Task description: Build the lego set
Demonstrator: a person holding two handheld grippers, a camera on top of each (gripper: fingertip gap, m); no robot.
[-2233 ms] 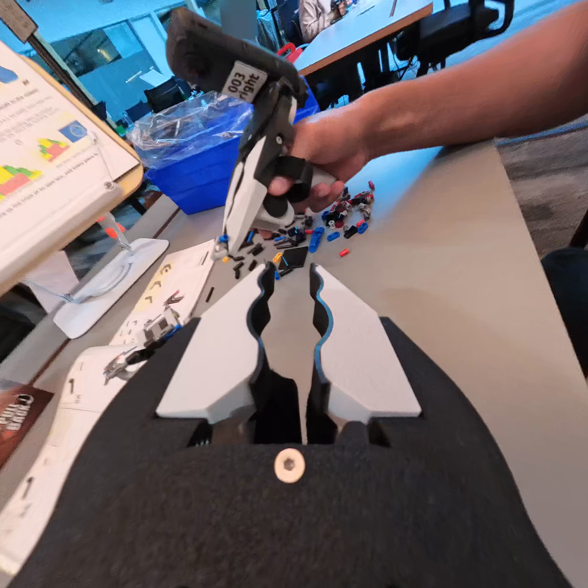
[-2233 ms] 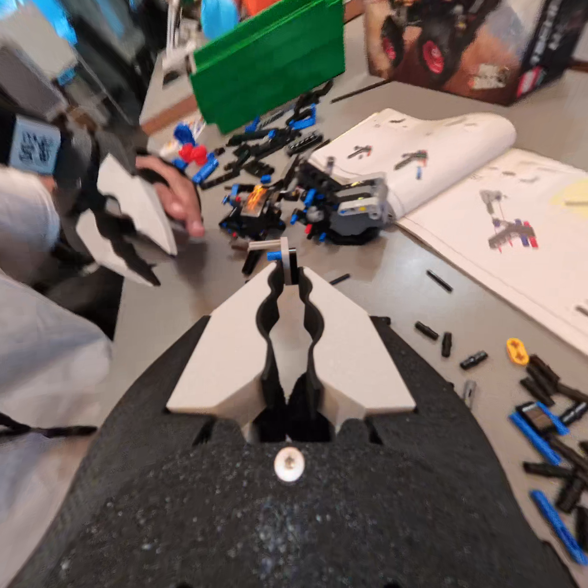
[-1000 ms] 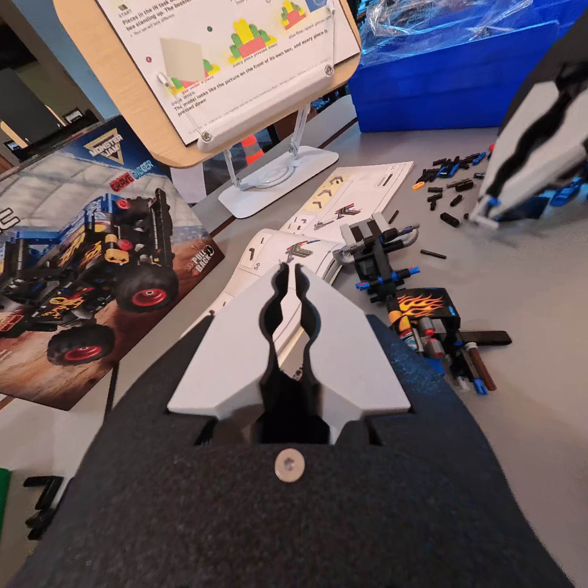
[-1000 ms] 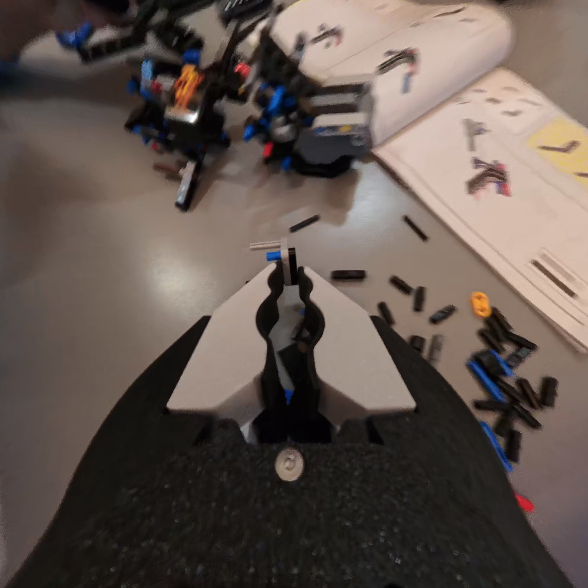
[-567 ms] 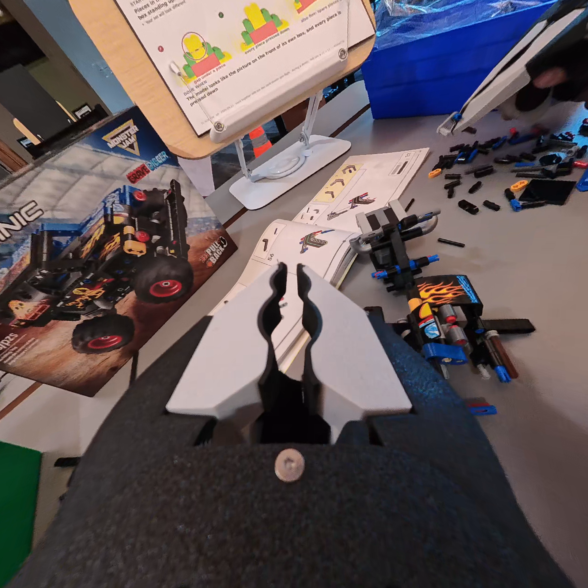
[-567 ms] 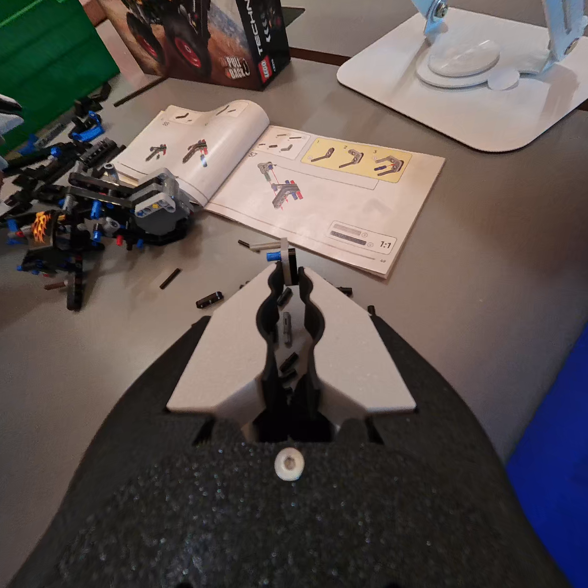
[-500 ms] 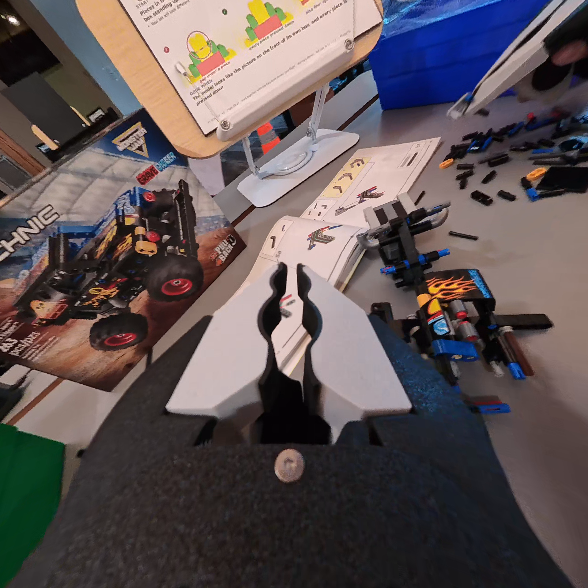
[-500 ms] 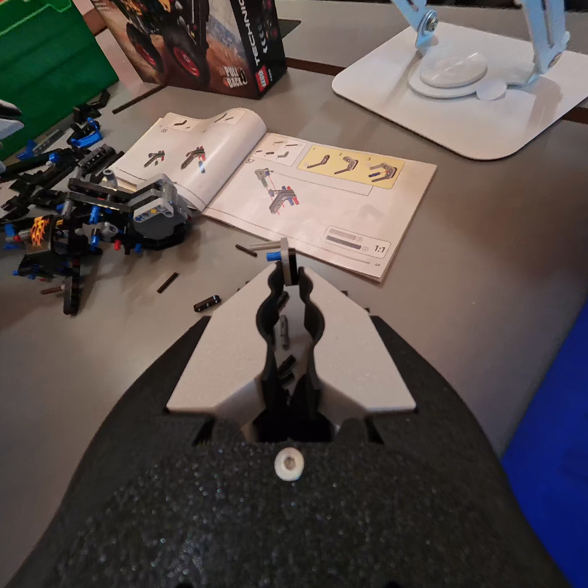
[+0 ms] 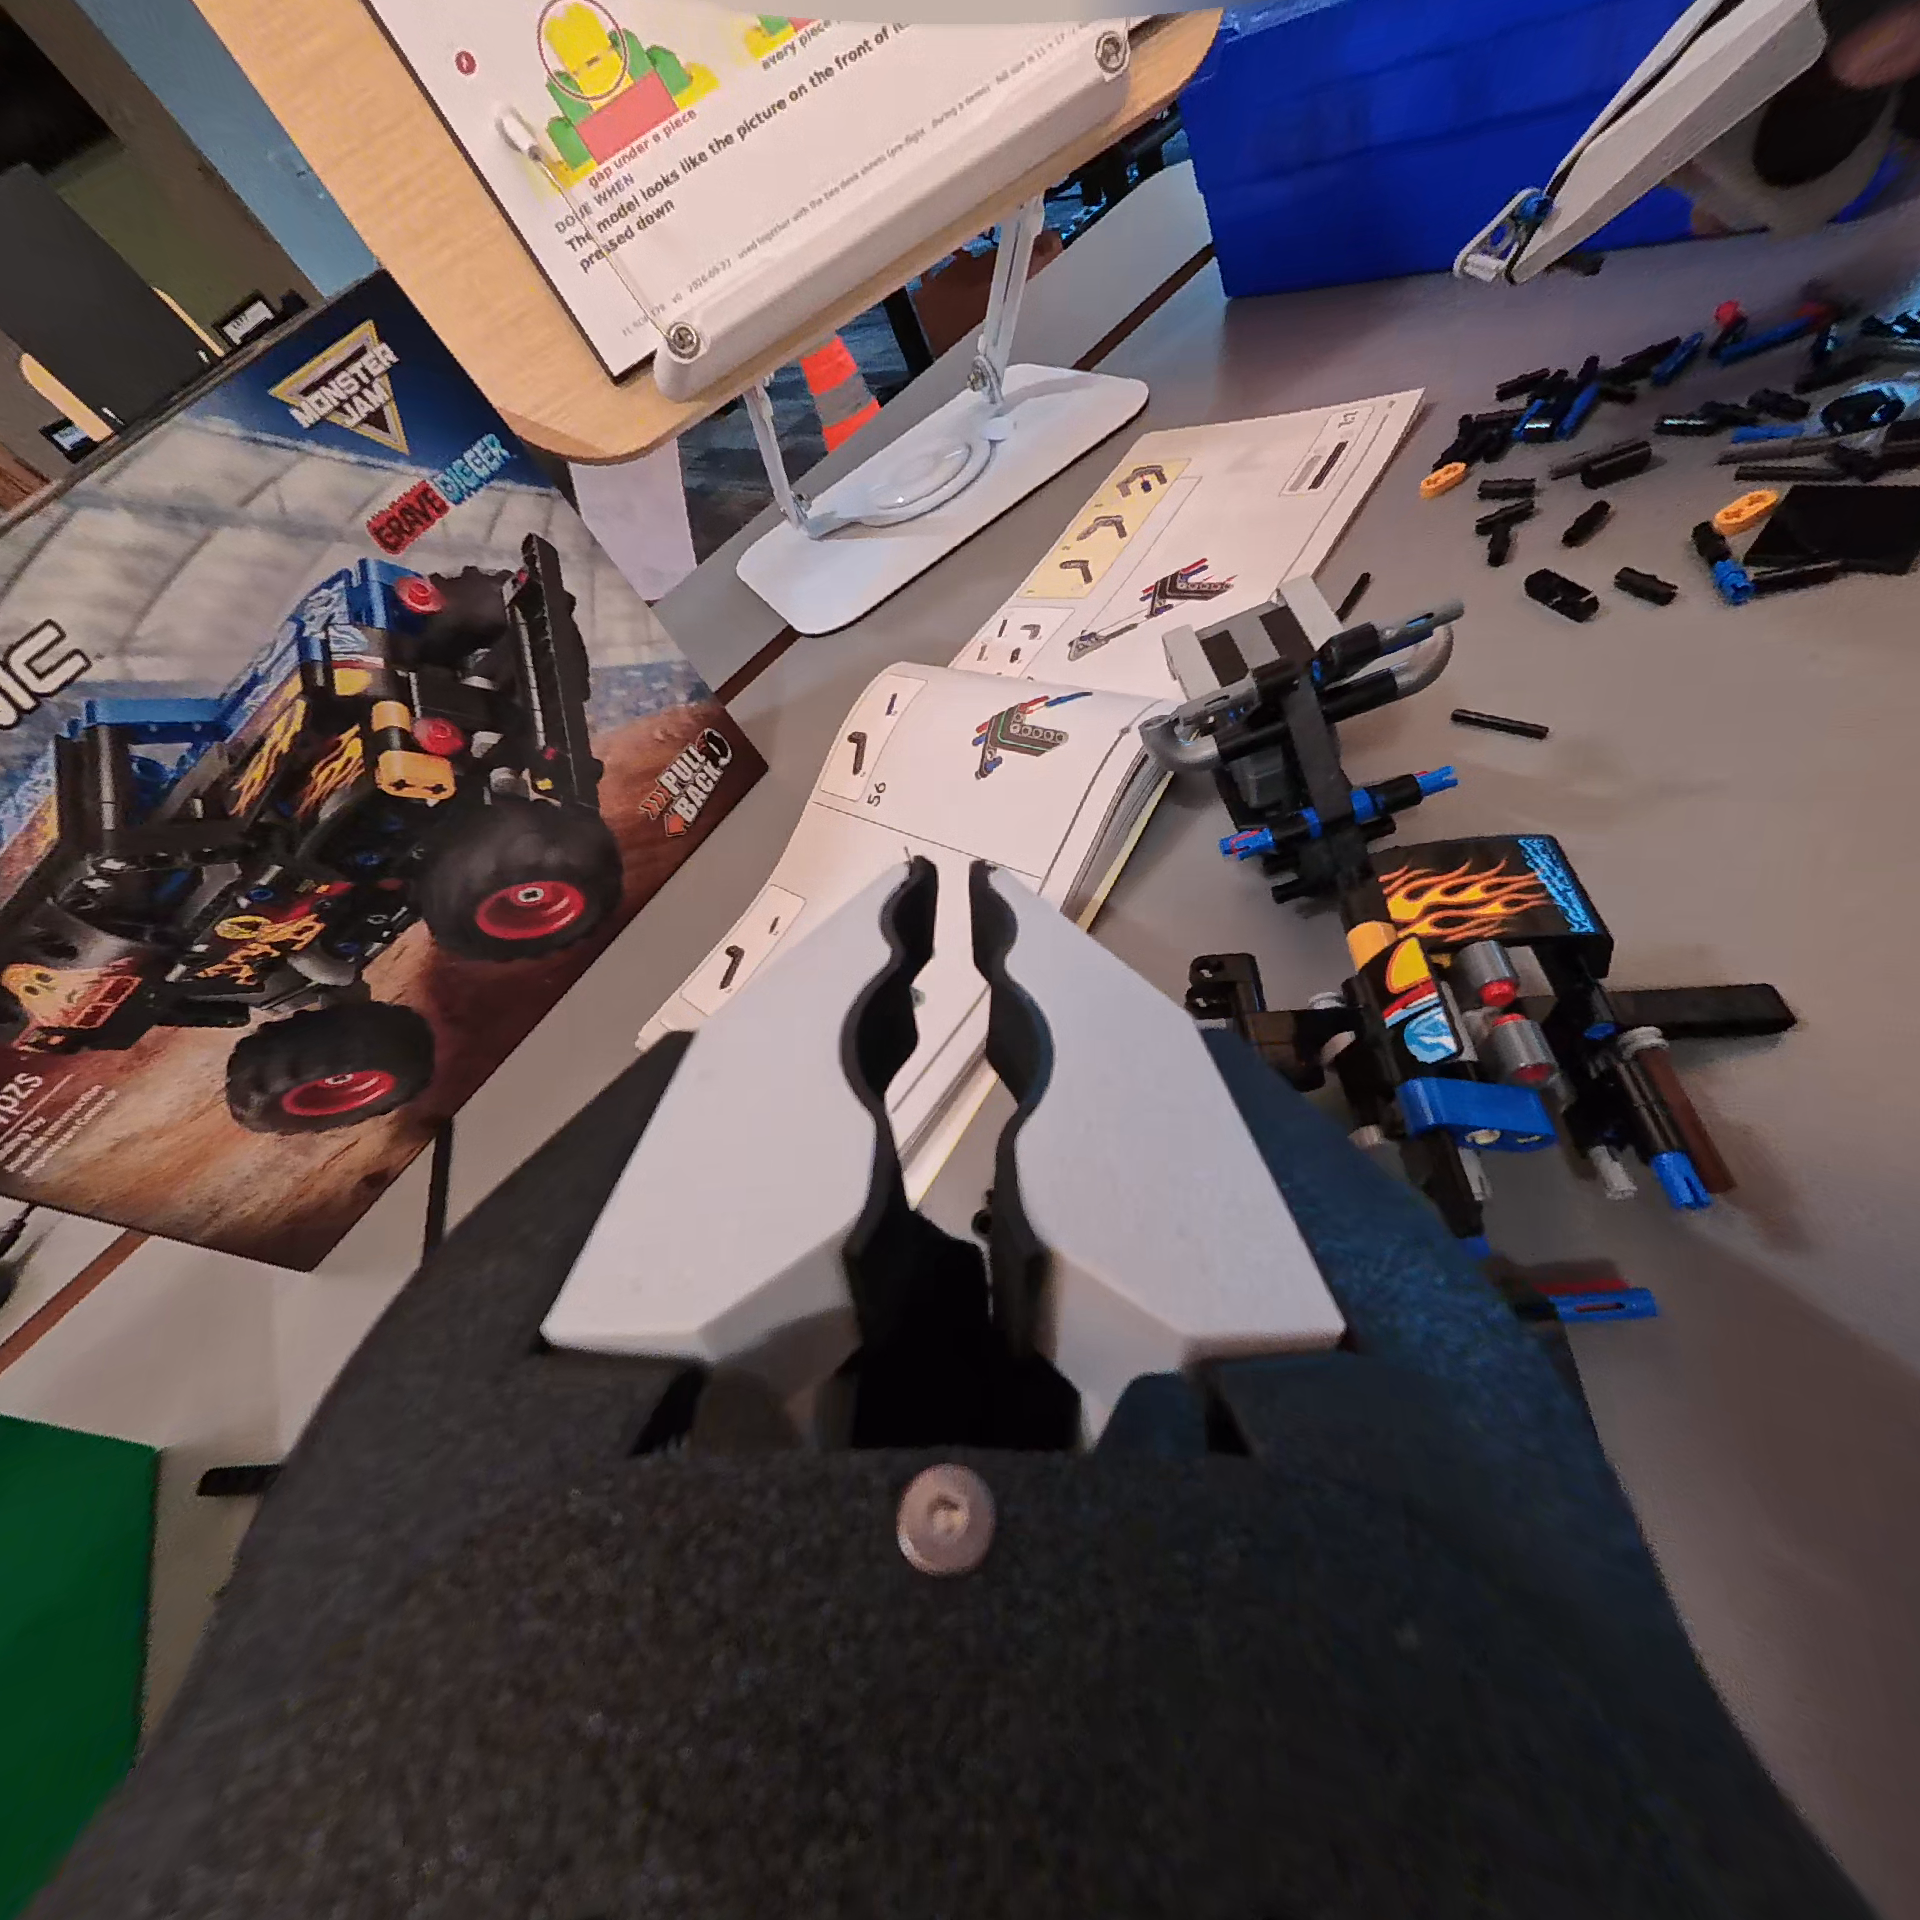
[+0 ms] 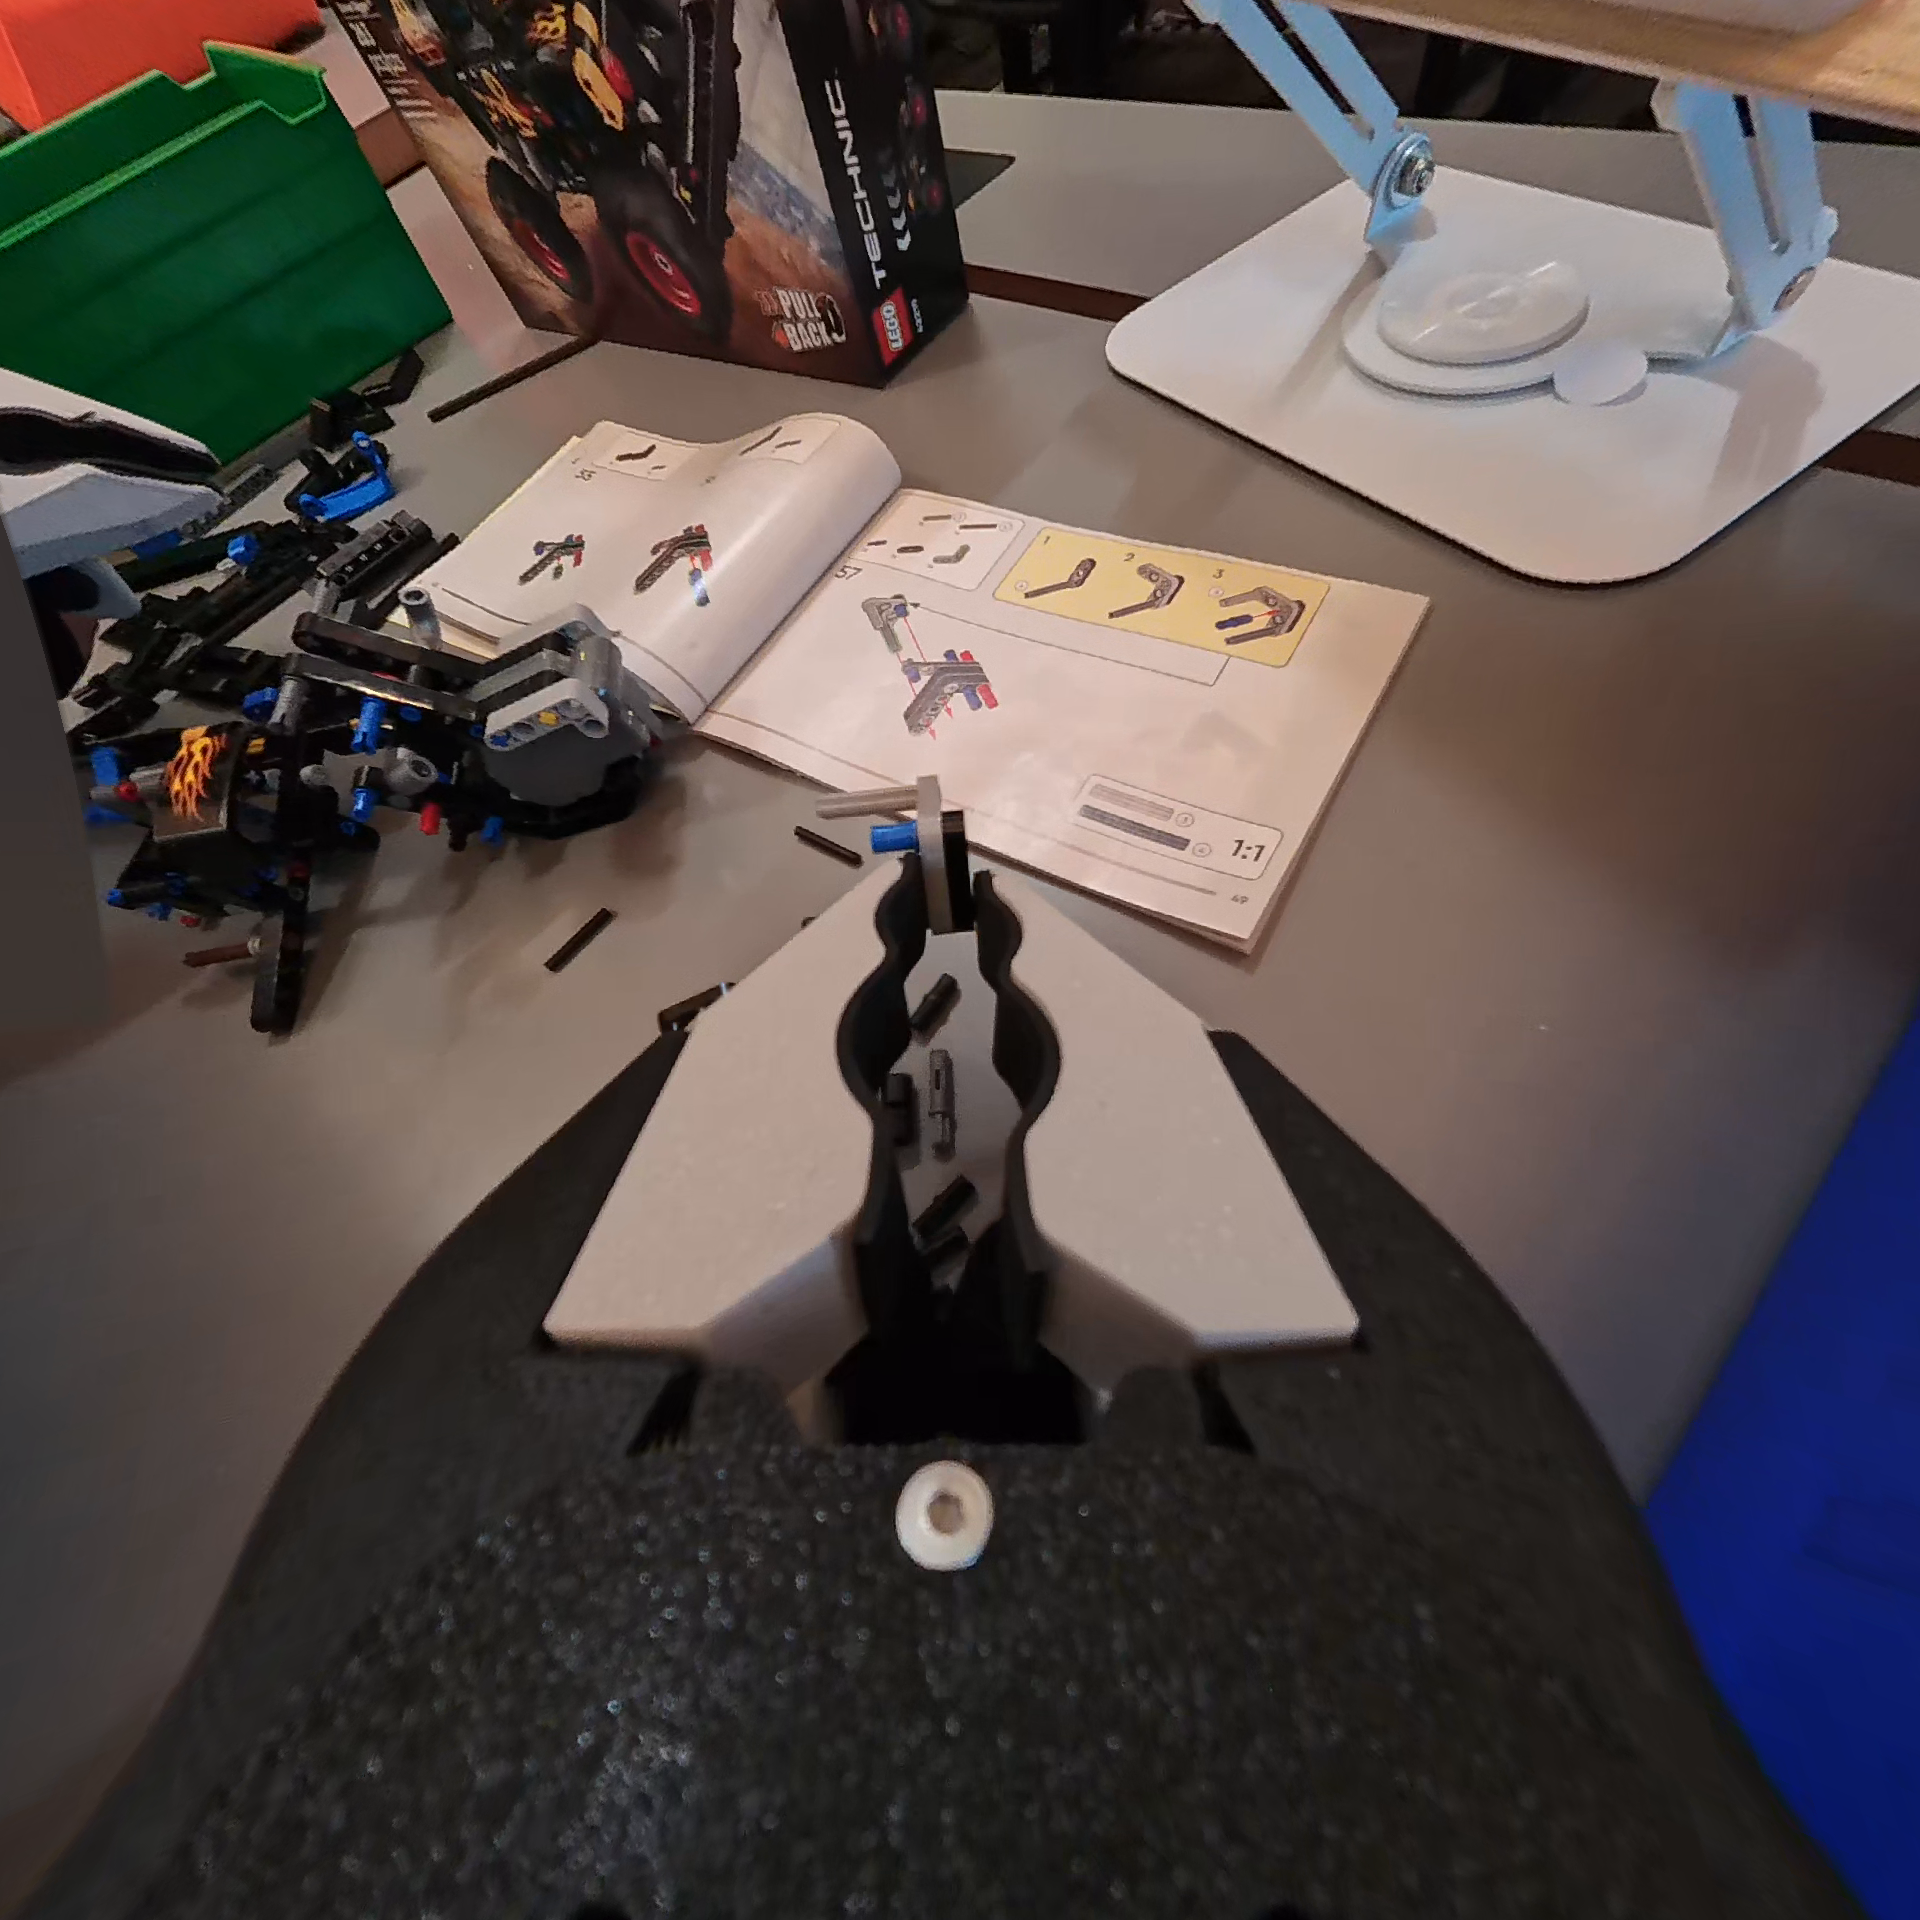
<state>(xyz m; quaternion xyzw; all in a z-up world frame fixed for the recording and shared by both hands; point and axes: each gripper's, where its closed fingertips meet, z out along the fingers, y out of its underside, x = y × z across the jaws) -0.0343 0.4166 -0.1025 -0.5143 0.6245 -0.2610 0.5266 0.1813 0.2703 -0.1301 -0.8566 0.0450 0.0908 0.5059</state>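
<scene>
My right gripper (image 10: 943,894) is shut on a small grey lego piece (image 10: 940,847) with a blue pin and a grey axle, held above the table near the open instruction booklet (image 10: 1039,665). It also shows at the top right of the left wrist view (image 9: 1538,223). My left gripper (image 9: 948,873) is shut with only a thin slit and holds nothing, above the booklet (image 9: 1039,748). The partly built black model with a flame panel (image 9: 1455,925) lies right of it, and shows at left in the right wrist view (image 10: 416,717).
The set's box (image 9: 291,790) stands at left. A white stand (image 9: 935,488) holds a clipboard. Loose black and blue pins (image 9: 1621,488) are scattered at right. A blue bin (image 9: 1403,125) is behind, a green bin (image 10: 187,260) far left. Left tips to right tips: about 25 centimeters.
My left gripper has closed from wide open and swung left to the booklet and box. My right gripper has carried the grey piece from the model over toward the booklet.
</scene>
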